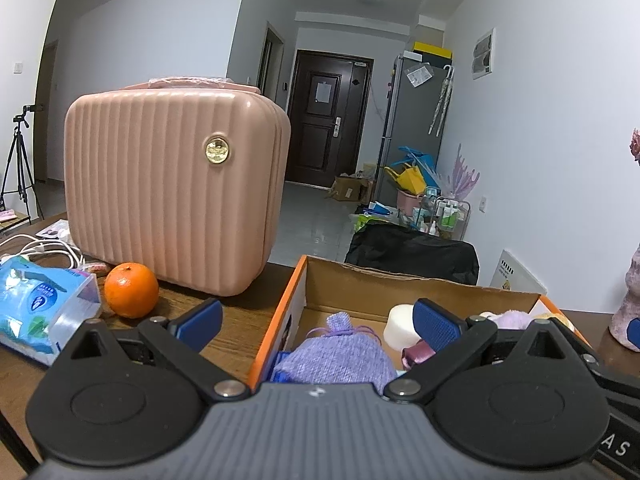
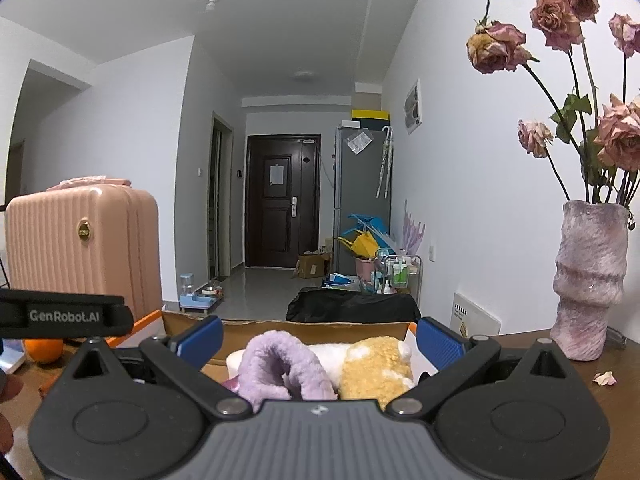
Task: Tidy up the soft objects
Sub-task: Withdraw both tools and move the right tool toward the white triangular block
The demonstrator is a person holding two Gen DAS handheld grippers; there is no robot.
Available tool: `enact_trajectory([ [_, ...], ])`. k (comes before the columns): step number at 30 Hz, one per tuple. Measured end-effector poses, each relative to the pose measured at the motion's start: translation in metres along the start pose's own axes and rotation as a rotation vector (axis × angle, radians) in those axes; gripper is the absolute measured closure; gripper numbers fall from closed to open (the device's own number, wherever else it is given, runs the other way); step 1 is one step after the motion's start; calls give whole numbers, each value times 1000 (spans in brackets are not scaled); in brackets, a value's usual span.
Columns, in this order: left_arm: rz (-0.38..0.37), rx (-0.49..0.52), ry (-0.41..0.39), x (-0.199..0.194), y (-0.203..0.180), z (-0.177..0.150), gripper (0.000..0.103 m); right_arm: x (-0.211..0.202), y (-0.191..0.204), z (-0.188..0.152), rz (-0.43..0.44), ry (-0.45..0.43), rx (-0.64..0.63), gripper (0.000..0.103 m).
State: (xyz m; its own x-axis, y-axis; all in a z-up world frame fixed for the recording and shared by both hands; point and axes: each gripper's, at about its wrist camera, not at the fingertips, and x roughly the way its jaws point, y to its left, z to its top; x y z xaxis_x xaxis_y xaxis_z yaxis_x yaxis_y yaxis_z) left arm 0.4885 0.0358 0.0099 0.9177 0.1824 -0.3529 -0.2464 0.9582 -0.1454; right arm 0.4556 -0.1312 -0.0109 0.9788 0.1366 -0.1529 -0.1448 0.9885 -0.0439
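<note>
Both spread wide and empty, left claw [image 1: 318, 322] and right claw [image 2: 319, 338] above soft toys [image 2: 320, 364] inside cardboard box [image 1: 420, 284], risking snagging the 12 o'clock wall.

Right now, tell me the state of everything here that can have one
left gripper: open, empty
right gripper: open, empty
cardboard box: open, holding soft items
pink case: shut, upright
front door: shut
roses: wilted, standing in the vase
tissue pack: lying flat
</note>
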Motion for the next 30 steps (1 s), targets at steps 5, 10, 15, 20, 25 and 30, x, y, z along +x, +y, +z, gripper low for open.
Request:
enact_trajectory([
  [5, 3, -3, 3, -9, 4, -2, 0, -12, 0, -1, -1, -2, -8, 0],
  [10, 4, 0, 6, -20, 9, -5, 0, -23, -2, -2, -2, 5, -13, 0],
  [15, 2, 10, 6, -33, 12, -10, 0, -35, -4, -5, -6, 9, -17, 0],
  [20, -1, 23, 12, -45, 16, -16, 0, -48, -8, -8, -8, 19, -15, 0],
  [25, -4, 31, 15, -57, 23, -21, 0, -63, -12, -11, -13, 25, -12, 0],
  [30, -6, 49, 23, -69, 28, -28, 0, -77, -13, -15, -16, 33, -24, 0],
])
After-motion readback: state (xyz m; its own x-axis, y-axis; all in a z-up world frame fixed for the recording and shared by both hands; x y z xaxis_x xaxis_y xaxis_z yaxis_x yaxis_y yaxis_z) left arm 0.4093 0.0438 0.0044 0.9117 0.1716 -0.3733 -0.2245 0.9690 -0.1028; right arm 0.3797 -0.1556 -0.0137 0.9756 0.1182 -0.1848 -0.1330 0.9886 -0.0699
